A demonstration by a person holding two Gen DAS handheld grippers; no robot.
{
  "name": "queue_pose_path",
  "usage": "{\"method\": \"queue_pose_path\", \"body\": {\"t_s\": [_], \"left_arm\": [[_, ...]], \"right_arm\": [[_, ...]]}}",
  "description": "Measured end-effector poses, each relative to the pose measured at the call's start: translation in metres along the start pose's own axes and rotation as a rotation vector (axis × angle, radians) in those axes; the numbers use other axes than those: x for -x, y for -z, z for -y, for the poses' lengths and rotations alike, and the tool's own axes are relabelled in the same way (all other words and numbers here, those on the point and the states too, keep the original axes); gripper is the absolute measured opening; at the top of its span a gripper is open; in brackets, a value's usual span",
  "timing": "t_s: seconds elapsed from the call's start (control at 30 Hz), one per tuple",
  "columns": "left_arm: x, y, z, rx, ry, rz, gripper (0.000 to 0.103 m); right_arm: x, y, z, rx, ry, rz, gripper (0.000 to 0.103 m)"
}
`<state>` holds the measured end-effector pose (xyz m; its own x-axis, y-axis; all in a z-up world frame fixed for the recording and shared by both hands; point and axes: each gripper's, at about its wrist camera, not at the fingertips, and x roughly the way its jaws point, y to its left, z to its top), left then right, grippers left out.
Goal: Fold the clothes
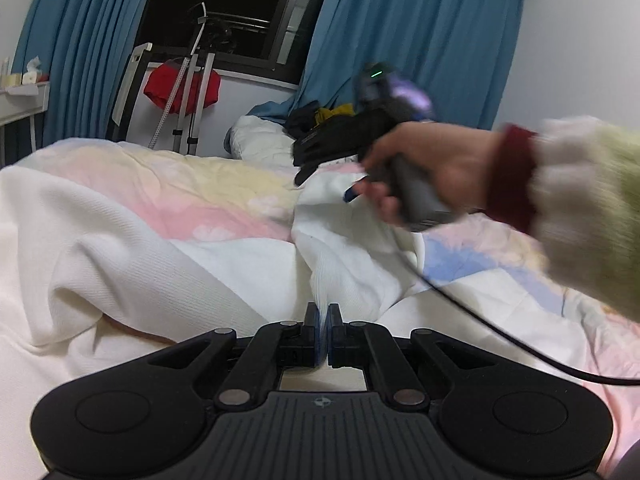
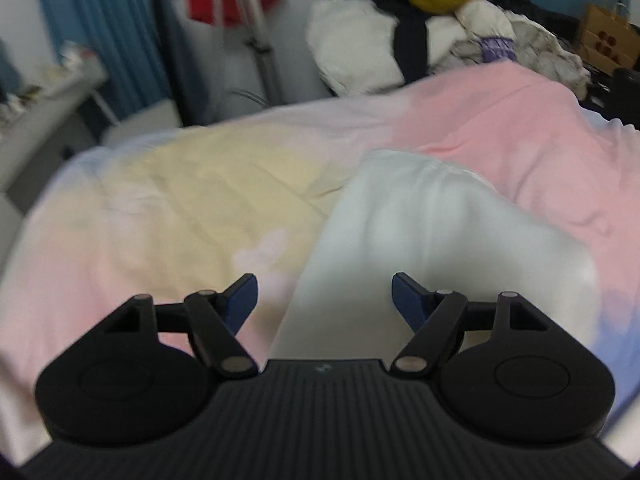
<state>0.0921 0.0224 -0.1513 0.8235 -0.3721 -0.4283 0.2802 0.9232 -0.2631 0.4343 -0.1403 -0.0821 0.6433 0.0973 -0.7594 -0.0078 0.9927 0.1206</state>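
A white ribbed garment (image 1: pixel 132 248) lies rumpled on a pastel bedspread (image 1: pixel 168 184). My left gripper (image 1: pixel 323 312) is shut on a pinched fold of this garment, which stretches up from the jaws. The right gripper (image 1: pixel 328 184), held by a hand in a fuzzy sleeve, hovers over the garment's far part in the left wrist view. In the right wrist view the right gripper (image 2: pixel 324 288) is open, with blue pads (image 2: pixel 406 292) spread wide above a white fold of the garment (image 2: pixel 432 232). Nothing is between its fingers.
A heap of clothes (image 2: pixel 432 20) sits at the far end of the bed. A metal rack with a red item (image 1: pixel 182 84) stands by blue curtains (image 1: pixel 404 40). A white shelf (image 1: pixel 20 100) is at left. A black cable (image 1: pixel 500 332) trails over the bedspread.
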Motion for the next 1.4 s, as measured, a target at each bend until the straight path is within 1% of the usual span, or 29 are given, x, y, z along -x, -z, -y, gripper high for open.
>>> {"method": "queue_pose_path", "body": {"t_s": [0.1, 0.13, 0.23, 0.27, 0.3, 0.33, 0.37, 0.4, 0.43, 0.47, 0.53, 0.63, 0.73, 0.77, 0.83, 0.87, 0.93, 0.97, 1.0, 1.03, 1.07, 1.1, 1.17, 1.27, 1.3, 1.33, 1.37, 1.4], "left_arm": [[0.001, 0.002, -0.005, 0.016, 0.027, 0.010, 0.003], [0.001, 0.002, -0.006, 0.019, 0.035, 0.013, 0.003], [0.004, 0.001, -0.009, 0.034, 0.068, 0.024, 0.003], [0.005, 0.001, -0.009, 0.036, 0.072, 0.029, 0.003], [0.006, 0.001, -0.008, 0.038, 0.075, 0.033, 0.003], [0.007, 0.001, -0.009, 0.041, 0.078, 0.036, 0.003], [0.007, 0.001, -0.010, 0.046, 0.080, 0.036, 0.003], [0.007, 0.000, -0.010, 0.051, 0.082, 0.035, 0.003], [0.007, -0.001, -0.010, 0.055, 0.082, 0.036, 0.003], [0.007, -0.002, -0.010, 0.054, 0.081, 0.038, 0.003], [0.008, -0.004, -0.009, 0.045, 0.079, 0.049, 0.003], [0.010, -0.009, -0.010, 0.040, 0.077, 0.080, 0.003], [0.014, -0.018, -0.013, 0.071, 0.081, 0.127, 0.003], [0.016, -0.021, -0.014, 0.089, 0.087, 0.153, 0.003], [0.021, -0.029, -0.015, 0.109, 0.094, 0.224, 0.003], [0.023, -0.034, -0.014, 0.108, 0.086, 0.262, 0.003], [0.028, -0.041, -0.010, 0.096, 0.082, 0.322, 0.003], [0.029, -0.043, -0.008, 0.085, 0.083, 0.340, 0.003], [0.028, -0.043, -0.006, 0.073, 0.083, 0.339, 0.003], [0.027, -0.043, -0.003, 0.061, 0.082, 0.335, 0.003], [0.022, -0.039, 0.000, 0.051, 0.082, 0.305, 0.004], [0.016, -0.035, 0.002, 0.041, 0.082, 0.271, 0.004], [0.004, -0.026, 0.007, 0.021, 0.082, 0.203, 0.004], [-0.013, -0.014, 0.015, -0.008, 0.083, 0.101, 0.004], [-0.021, -0.007, 0.018, -0.032, 0.064, 0.059, 0.004], [-0.027, 0.000, 0.019, -0.045, 0.043, 0.028, 0.004], [-0.031, 0.004, 0.019, -0.045, 0.032, 0.008, 0.004], [-0.034, 0.008, 0.018, -0.043, 0.023, -0.010, 0.004]], "right_arm": [[-0.033, -0.009, -0.014, 0.098, 0.177, -0.028, 0.076], [-0.041, -0.010, -0.016, 0.138, 0.221, -0.033, 0.076], [-0.049, -0.008, -0.018, 0.213, 0.270, -0.028, 0.075], [-0.050, -0.008, -0.018, 0.229, 0.283, -0.024, 0.072], [-0.050, -0.007, -0.018, 0.237, 0.295, -0.022, 0.066], [-0.050, -0.008, -0.017, 0.239, 0.305, -0.021, 0.052], [-0.047, -0.009, -0.014, 0.228, 0.313, -0.019, 0.043], [-0.044, -0.011, -0.010, 0.208, 0.322, -0.014, 0.022], [-0.041, -0.014, -0.005, 0.180, 0.329, -0.005, 0.012], [-0.038, -0.019, 0.003, 0.144, 0.324, 0.001, 0.008], [-0.026, -0.028, 0.016, 0.070, 0.285, 0.014, 0.006], [0.001, -0.045, 0.029, -0.019, 0.211, 0.077, 0.005], [0.042, -0.070, 0.040, -0.130, 0.073, 0.170, 0.004], [0.058, -0.078, 0.043, -0.160, 0.024, 0.209, 0.004], [0.100, -0.092, 0.050, -0.186, -0.090, 0.328, 0.004], [0.121, -0.096, 0.055, -0.197, -0.145, 0.394, 0.004], [0.162, -0.089, 0.074, -0.214, -0.232, 0.548, 0.004], [0.176, -0.080, 0.090, -0.241, -0.252, 0.608, 0.004], [0.187, -0.067, 0.108, -0.272, -0.267, 0.659, 0.004], [0.189, -0.046, 0.130, -0.311, -0.273, 0.694, 0.004], [0.192, -0.025, 0.152, -0.350, -0.279, 0.728, 0.004], [0.190, -0.003, 0.174, -0.390, -0.263, 0.736, 0.005], [0.164, 0.044, 0.215, -0.474, -0.141, 0.627, 0.005], [0.110, 0.119, 0.271, -0.645, -0.004, 0.390, 0.007], [0.095, 0.145, 0.285, -0.716, 0.014, 0.325, 0.007], [0.084, 0.170, 0.296, -0.784, 0.010, 0.283, 0.007], [0.079, 0.189, 0.305, -0.838, -0.001, 0.273, 0.005], [0.079, 0.201, 0.310, -0.888, -0.010, 0.282, 0.001]]}}
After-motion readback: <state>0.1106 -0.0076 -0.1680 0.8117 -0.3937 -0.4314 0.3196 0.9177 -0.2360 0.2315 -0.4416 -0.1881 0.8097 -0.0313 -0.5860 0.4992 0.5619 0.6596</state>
